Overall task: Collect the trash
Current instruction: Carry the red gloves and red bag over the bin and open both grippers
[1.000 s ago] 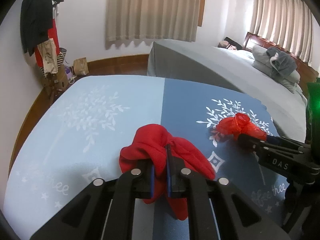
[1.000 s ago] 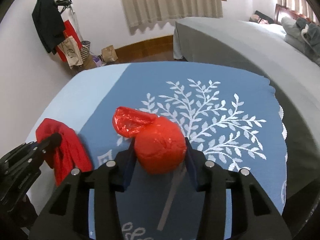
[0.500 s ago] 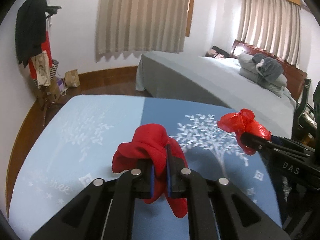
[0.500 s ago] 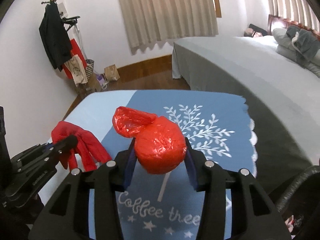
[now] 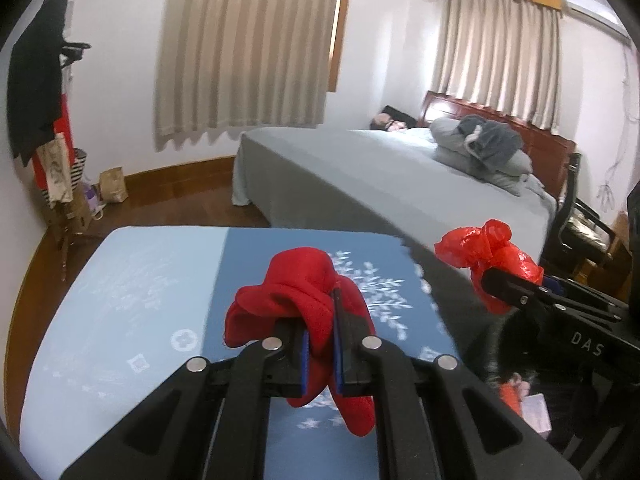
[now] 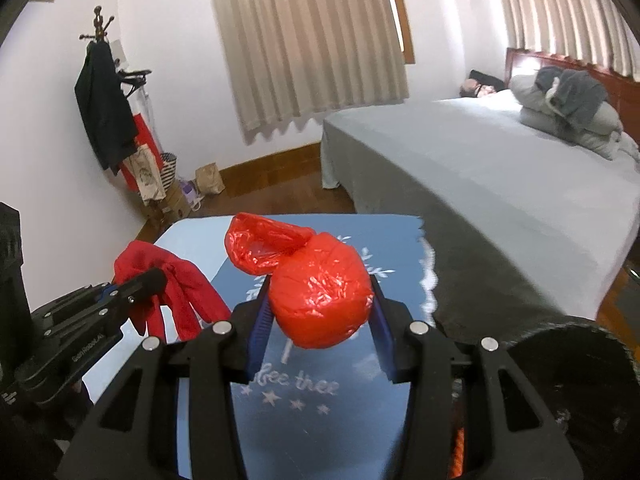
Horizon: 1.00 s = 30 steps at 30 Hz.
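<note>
My left gripper [image 5: 320, 344] is shut on a limp red cloth [image 5: 296, 280], which hangs clear above the blue tablecloth [image 5: 132, 300]. The right wrist view shows that same cloth [image 6: 180, 280] at the left, dangling from the left gripper [image 6: 156, 280]. A knotted red plastic bag [image 6: 320, 300], round and full, is squeezed between the pads of my right gripper [image 6: 320, 320], lifted off the table [image 6: 384, 360]. In the left wrist view the bag [image 5: 492, 256] sits at the right, clamped in the right gripper [image 5: 496, 280].
A grey bed [image 5: 360, 176] runs along the table's far and right side, with pillows and clothes [image 5: 480, 148] at its head. A coat rack [image 6: 108, 108] with bags stands by the left wall. A dark round container rim [image 6: 580, 356] shows at lower right.
Both grippers have risen and pulled back from the table, carrying the red cloth and the red bag up with them. The table now looks smaller and farther below.
</note>
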Motion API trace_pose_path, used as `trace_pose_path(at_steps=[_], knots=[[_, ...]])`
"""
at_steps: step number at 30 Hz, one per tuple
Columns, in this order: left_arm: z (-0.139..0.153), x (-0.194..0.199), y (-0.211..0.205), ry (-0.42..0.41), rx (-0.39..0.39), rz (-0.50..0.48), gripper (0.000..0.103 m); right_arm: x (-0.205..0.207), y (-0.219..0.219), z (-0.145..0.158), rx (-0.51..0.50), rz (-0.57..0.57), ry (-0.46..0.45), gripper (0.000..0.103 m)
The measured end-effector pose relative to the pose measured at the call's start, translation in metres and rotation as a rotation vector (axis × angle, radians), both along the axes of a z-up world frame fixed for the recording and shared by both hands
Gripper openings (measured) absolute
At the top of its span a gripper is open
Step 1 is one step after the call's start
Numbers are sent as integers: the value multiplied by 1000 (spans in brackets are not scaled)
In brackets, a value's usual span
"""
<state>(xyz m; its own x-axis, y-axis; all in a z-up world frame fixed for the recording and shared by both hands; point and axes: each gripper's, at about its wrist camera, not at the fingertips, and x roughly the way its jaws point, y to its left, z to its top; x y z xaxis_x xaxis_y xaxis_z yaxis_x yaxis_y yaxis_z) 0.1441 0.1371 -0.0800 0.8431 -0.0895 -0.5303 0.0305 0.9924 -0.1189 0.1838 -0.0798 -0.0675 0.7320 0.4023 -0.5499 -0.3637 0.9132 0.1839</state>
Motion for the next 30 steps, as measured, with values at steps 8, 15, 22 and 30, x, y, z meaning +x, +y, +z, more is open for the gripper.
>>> trace_pose_path(at_steps=[8,15,22,30], knots=[[14,-11,-49,-22,-4,-107,9,-31,-48,14,2,-74,-26,43],[22,-20,-94,-33,-6,-191,9,-54,-85,17,-7,-136,-42,43],[26,-26,-139,-41,-3,-282,9,-79,-128,13,-17,-218,-44,43],[25,-30,-192,-40,0,-393,9,-100,-178,4,-30,-322,-32,43]])
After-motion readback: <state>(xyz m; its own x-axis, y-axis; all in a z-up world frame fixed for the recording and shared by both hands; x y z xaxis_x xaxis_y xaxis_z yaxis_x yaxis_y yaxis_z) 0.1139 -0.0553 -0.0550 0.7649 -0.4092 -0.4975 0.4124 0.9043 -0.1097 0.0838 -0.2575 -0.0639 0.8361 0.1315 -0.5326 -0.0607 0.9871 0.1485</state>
